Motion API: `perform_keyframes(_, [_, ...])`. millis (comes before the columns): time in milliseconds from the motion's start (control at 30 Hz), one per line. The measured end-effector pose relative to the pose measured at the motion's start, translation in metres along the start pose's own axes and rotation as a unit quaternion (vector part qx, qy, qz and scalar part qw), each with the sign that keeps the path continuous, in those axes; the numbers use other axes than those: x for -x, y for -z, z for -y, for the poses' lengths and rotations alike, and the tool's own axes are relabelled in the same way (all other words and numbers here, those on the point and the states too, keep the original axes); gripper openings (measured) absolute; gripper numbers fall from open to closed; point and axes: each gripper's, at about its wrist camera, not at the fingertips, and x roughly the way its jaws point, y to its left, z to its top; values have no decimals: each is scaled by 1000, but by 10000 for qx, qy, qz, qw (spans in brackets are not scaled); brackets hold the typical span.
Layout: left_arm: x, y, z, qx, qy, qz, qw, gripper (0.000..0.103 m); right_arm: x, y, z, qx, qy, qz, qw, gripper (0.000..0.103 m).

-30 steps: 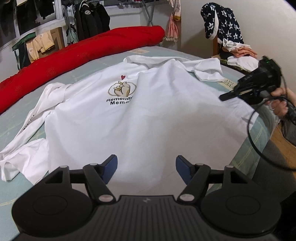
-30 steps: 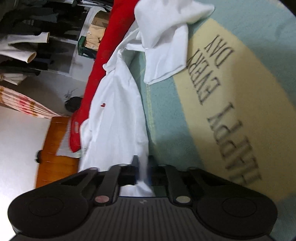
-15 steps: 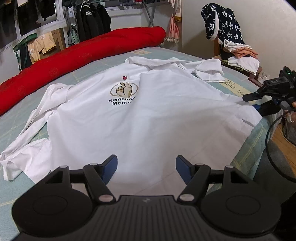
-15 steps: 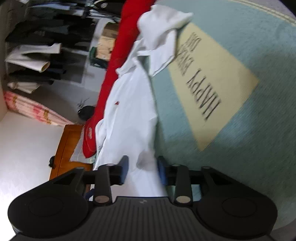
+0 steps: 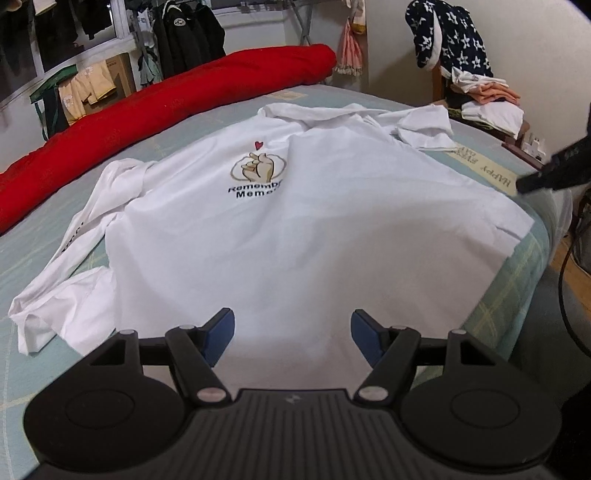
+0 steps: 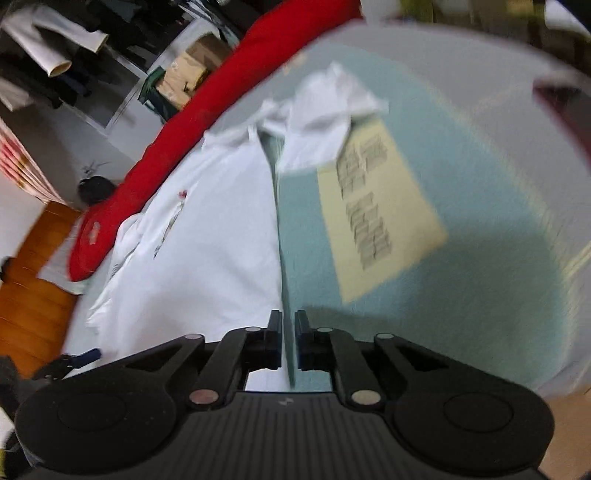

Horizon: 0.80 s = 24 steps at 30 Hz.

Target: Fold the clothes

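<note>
A white long-sleeved shirt lay spread flat across a bed with a pale green cover, its printed front facing up: a small red heart above a drawing of a hand, with dark lettering partly hidden by a fold. One sleeve trailed in loose folds toward the left edge of the bed. The other sleeve was bunched near the far right corner, its end just touching a cream panel with dark letters printed on the cover.

Your left gripper hovered above the shirt's near hem with its blue-padded jaws standing wide apart and nothing between them.

Your right gripper was over the right edge of the bed. Its jaws had just been closing and stood narrow, only a slim gap left between the pads. The shirt's side edge ran through that gap in the right wrist view, but that picture was blurred and you could not tell whether the pads touched the cloth. From the left wrist view, only its dark tip showed at the right margin, lifted clear of the shirt.

A long red bolster lay along the far edge of the bed. Beyond it, dark jackets hung on a rail. Past the far right corner, a chair carried folded clothes and a navy star-patterned garment.
</note>
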Motion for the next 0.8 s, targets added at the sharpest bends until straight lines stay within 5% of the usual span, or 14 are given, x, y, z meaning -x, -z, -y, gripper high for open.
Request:
perform_keyframes(67, [-5,-5,2,-17,129,69,9999,71,7,-4,-17,282,-67,250,9993,20])
perform_keyframes(133, [-16,-11,7,-14,226,69,9997,71,-5,-5,-42,690,-155,271,9971,43])
perform_keyframes(333, [-43,-1,17,291,526,-271,9978,72,-77,11,-116,1974,-133,-211,9800,45])
perform_keyframes(433, [-29,19,17,438,591,-247,9970,74,-95,29,-119,2284,257,-437,9723,46])
perform_keyframes(667, [10,28,8,477,673,-348,9960,76,-92,44,-92,1769,26,-221,9840,47])
perform_keyframes(800, [35,22,-19,841,387,-20,9957,77,-93,49,-100,1898,73,-155,9817,60])
